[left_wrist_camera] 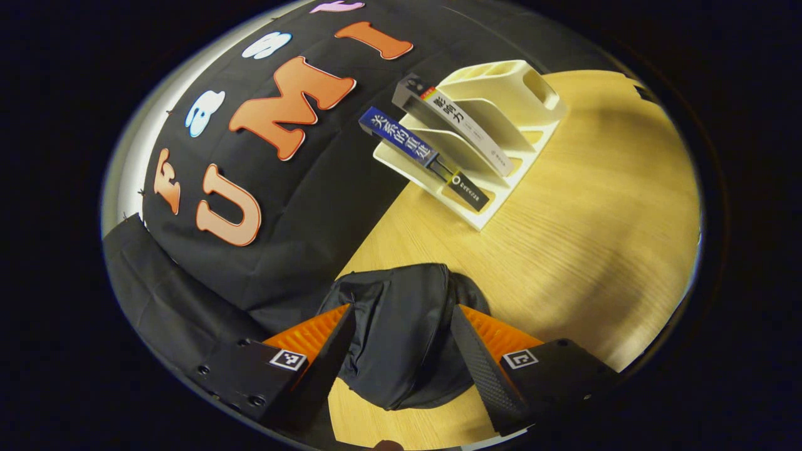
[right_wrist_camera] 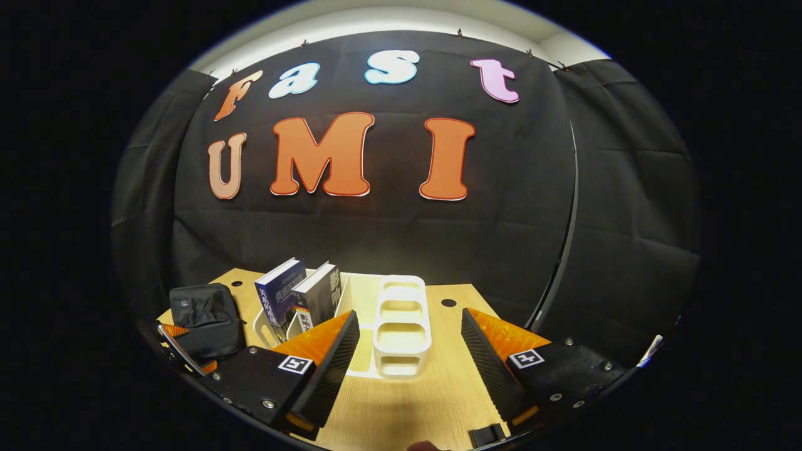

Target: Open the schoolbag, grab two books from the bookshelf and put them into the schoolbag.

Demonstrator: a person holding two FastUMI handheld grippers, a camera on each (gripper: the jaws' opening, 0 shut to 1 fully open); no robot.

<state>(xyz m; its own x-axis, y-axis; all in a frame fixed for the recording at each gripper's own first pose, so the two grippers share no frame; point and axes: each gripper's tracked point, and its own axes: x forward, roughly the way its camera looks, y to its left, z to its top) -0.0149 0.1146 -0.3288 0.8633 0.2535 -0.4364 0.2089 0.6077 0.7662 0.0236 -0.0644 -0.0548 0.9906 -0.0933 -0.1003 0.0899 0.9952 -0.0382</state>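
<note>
**Two tongs over a desk with a schoolbag and a book rack**

In the left gripper view, the left tongs (left_wrist_camera: 401, 351) are spread wide, with the black schoolbag (left_wrist_camera: 401, 338) lying on the wooden desk (left_wrist_camera: 595, 238) between the two fingers. Whether the fingers touch the fabric cannot be told. The bag looks closed and slumped. Farther off on the desk stands a cream bookshelf (left_wrist_camera: 501, 119) with slanted dividers. Two books lean in its slots: a blue book (left_wrist_camera: 401, 141) in the slot nearest the wall, and a grey book (left_wrist_camera: 457, 128) in the next slot. Both spines carry printed characters. The remaining compartments hold nothing.

In the right gripper view, the right tongs (right_wrist_camera: 407, 357) are also spread apart, pinching nothing, hovering over the desk (right_wrist_camera: 426, 394). Just ahead between the fingers is the bookshelf's end (right_wrist_camera: 401, 326), its compartments bare. To the left the blue book (right_wrist_camera: 281, 294) and grey book (right_wrist_camera: 318, 294) stand tilted in the rack. Farther left lies the schoolbag (right_wrist_camera: 203, 316), with part of the other tongs at its near edge.
</note>
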